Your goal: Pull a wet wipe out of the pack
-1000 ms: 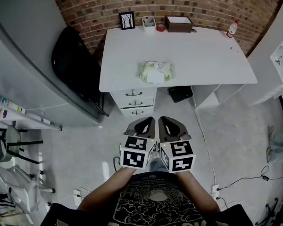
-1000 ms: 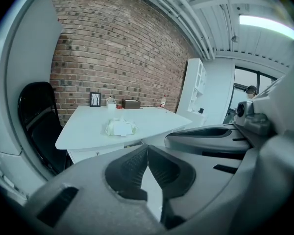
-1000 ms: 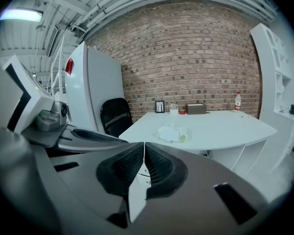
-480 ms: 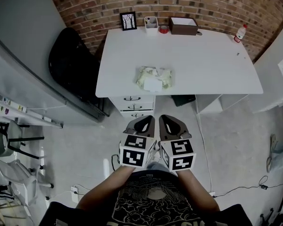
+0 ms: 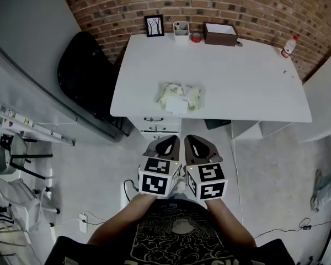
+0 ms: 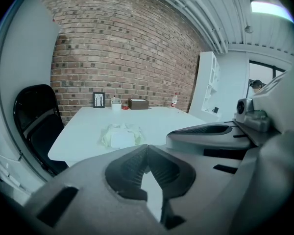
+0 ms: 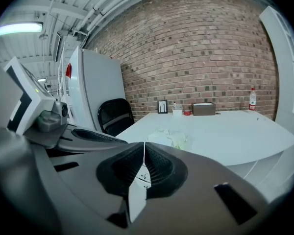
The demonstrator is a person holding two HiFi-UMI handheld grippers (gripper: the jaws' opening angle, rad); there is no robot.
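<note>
Red brick wall [image 5: 209, 4] behind one white worktop [image 5: 248, 76]; one black chair [image 5: 83, 70] at its left. Left tool [image 5: 168, 144] and right tool [image 5: 197, 144] side by side above the floor, jaws pressed together, empty. One wet wipe pack [image 5: 179, 96] near the worktop's front edge. At the back, one brown box [image 5: 220, 34], one picture frame [image 5: 154, 25], one bottle [image 5: 288, 47].

The person is wearing a black, pale-printed T-shirt [image 5: 176, 240]; just beyond it, the grey left gripper [image 5: 171, 141] and right gripper [image 5: 192, 141] are carrying black-and-white marker cubes [image 5: 159, 178].
</note>
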